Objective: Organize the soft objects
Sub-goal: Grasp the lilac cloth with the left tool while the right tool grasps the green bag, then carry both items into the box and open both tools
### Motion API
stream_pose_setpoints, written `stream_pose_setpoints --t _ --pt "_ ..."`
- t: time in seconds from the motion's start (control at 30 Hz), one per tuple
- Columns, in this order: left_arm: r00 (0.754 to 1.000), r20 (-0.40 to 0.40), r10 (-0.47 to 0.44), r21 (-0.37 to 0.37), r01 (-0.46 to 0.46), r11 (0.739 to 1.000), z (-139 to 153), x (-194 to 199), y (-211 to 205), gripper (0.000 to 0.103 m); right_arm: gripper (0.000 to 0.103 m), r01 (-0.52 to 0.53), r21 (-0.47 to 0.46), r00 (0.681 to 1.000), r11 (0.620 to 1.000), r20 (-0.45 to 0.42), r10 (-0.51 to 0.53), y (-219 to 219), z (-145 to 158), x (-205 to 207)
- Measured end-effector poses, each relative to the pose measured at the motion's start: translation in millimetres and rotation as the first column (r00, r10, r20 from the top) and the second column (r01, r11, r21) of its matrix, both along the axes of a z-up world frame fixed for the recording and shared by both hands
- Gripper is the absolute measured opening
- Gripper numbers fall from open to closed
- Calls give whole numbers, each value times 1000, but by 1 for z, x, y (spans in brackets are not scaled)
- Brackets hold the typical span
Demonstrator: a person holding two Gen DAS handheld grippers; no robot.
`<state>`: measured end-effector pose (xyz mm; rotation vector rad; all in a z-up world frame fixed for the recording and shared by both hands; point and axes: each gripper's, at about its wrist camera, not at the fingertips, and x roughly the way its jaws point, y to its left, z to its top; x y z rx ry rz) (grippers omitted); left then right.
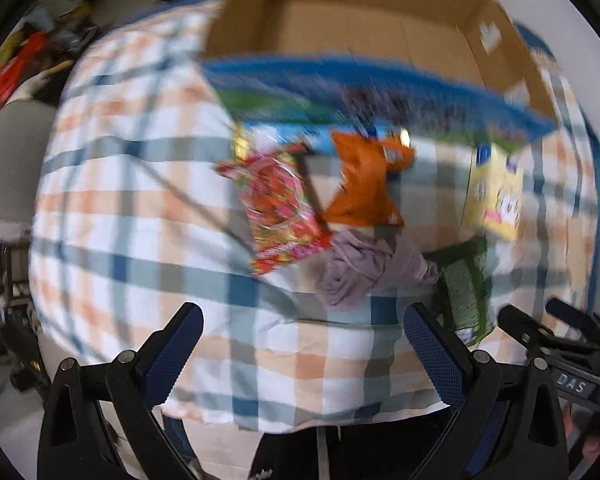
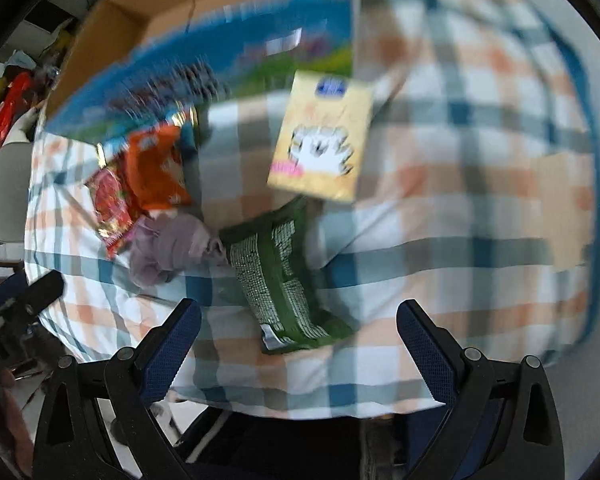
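Soft objects lie in a loose cluster on the checked cloth [image 1: 140, 220] over the surface, just in front of an open cardboard box [image 1: 360, 28] with a blue printed front. The green packet [image 2: 284, 272] lies straight ahead of the right gripper [image 2: 298, 354], its near end close to the jaws and its long axis running away from them, slightly leftward. The lilac cloth bundle [image 1: 360, 272] sits ahead of the left gripper [image 1: 302, 356], a little to its right, touching the red patterned packet [image 1: 280, 212] and just below the orange packet [image 1: 364, 184]. A yellow carton [image 2: 324, 140] lies farther back, near the box. Both pairs of jaws stand wide apart and hold nothing. The right hand looks nearer to the green packet, the left to the bundle. Open cloth spreads to either side; the surface's near edge runs just under both grippers, so there is little room to draw things back.
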<state>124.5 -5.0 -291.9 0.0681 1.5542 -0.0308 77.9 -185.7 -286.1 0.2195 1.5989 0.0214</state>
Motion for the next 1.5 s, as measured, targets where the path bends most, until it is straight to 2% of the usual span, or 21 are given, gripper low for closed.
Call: stream_pose_setpoints --t 0.17,0.23,0.3,0.37,0.53,0.57,0.63,0.67,0.7,0.73,0.83,0.9,0.97,1.0,1.03,1.1,1.17,1.33,1.37,1.43,1.5 --pt "983 -36 -179 -4 179 984 -39 2 -31 103 97 -35 64 996 997 -74 40 18 -58 -4" --pt "970 -31 -243 5 243 970 -47 3 -43 103 86 -60 95 993 994 -95 69 24 -80 -7" --pt "945 -35 -325 37 327 944 -56 3 -58 103 54 -65 117 988 991 -131 80 25 -103 -11" --pt "906 -34 -421 74 423 903 -62 1 -73 103 47 -29 123 991 992 -125 45 19 -113 -15" --pt "807 -67 -587 112 590 799 -75 -6 -107 103 45 60 133 989 989 -141 -41 -1 -121 -25" --pt "797 -76 -600 121 604 787 -78 -6 -111 101 45 60 129 988 990 -151 -40 -2 -125 -26" --pt "781 -111 -615 131 625 770 -88 -4 -118 81 46 48 120 987 992 -155 -29 1 -130 -28" --pt "783 -140 -606 137 621 771 -93 -3 -120 62 47 44 113 987 993 -156 -26 1 -135 -26" --pt "792 -164 -588 145 609 780 -97 -2 -119 52 48 40 103 987 994 -156 -23 4 -139 -27" --pt "803 -178 -569 145 594 792 -99 0 -118 51 48 41 98 988 994 -155 -25 6 -140 -27" --pt "871 -221 -439 113 470 876 -106 -1 -106 44 49 46 85 988 995 -150 -32 10 -138 -28" --pt "920 -263 -292 48 315 948 -104 2 -87 43 49 52 87 987 995 -157 -38 8 -138 -30" --pt "939 -301 -167 -37 163 986 -103 2 -69 43 49 74 134 982 988 -184 -49 8 -134 -30" --pt "943 -317 -98 -82 76 994 -103 2 -58 43 50 84 155 979 984 -198 -52 8 -117 -26" --pt "941 -336 -33 -132 -12 991 -105 2 -46 43 51 87 161 977 983 -206 -53 8 -119 -25" --pt "937 -349 24 -175 -90 980 -109 3 -33 45 60 91 163 978 982 -201 -58 7 -122 -22" --pt "944 -331 16 -183 -80 980 -110 5 -29 47 62 87 140 981 986 -185 -61 6 -127 -16" --pt "950 -297 -98 -111 68 992 -113 1 -42 44 62 9 77 983 997 -186 5 22 -127 -2" --pt "954 -284 -95 -105 68 992 -116 -3 -53 44 60 11 68 981 998 -193 2 24 -131 -2" --pt "962 -258 -92 -106 66 992 -119 -18 -60 38 43 20 61 979 998 -204 -7 29 -139 -1" --pt "965 -252 -73 -117 45 992 -91 -25 -42 35 42 21 38 981 999 -194 -13 47 -149 5"
